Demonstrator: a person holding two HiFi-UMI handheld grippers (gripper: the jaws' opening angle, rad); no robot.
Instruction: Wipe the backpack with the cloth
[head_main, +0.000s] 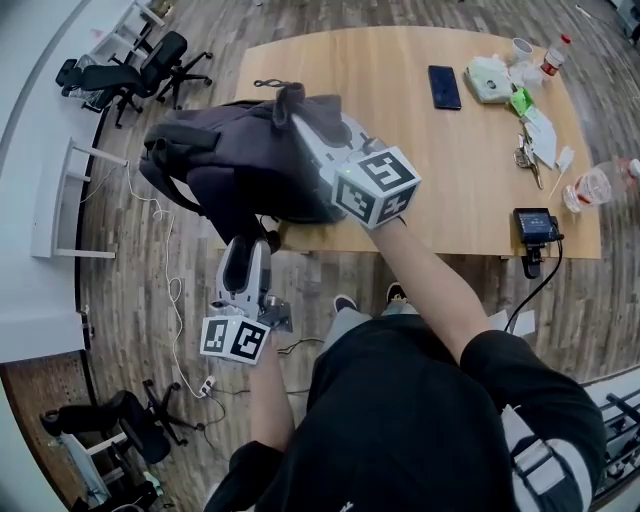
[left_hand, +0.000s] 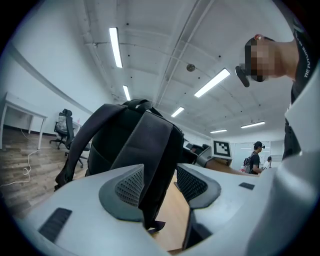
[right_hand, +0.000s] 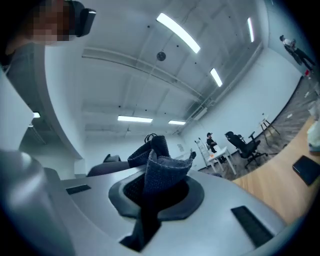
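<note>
Left gripper (left_hand: 159, 184): clamped on the padded strap (left_hand: 156, 150) of a black fabric backpack (head_main: 225, 160).
Right gripper (right_hand: 157, 189): pinching a dark grey cloth (right_hand: 164, 165) above the backpack.
Backpack: at the wooden table (head_main: 400, 95) edge.

Black backpack (head_main: 225, 165); dark grey cloth (right_hand: 161, 167); pale wooden table (head_main: 400, 130); black phone (head_main: 444, 87).

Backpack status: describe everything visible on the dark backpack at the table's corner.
The dark grey fabric backpack looks soft and slumped. It sits at the near left corner of the light wooden table, much of it past the edge. A thin loop shows at its top, and padded straps hang off it. The left gripper is closed on one shoulder strap from below. The right gripper holds a dark grey cloth at its upper side; contact is unclear.
</note>
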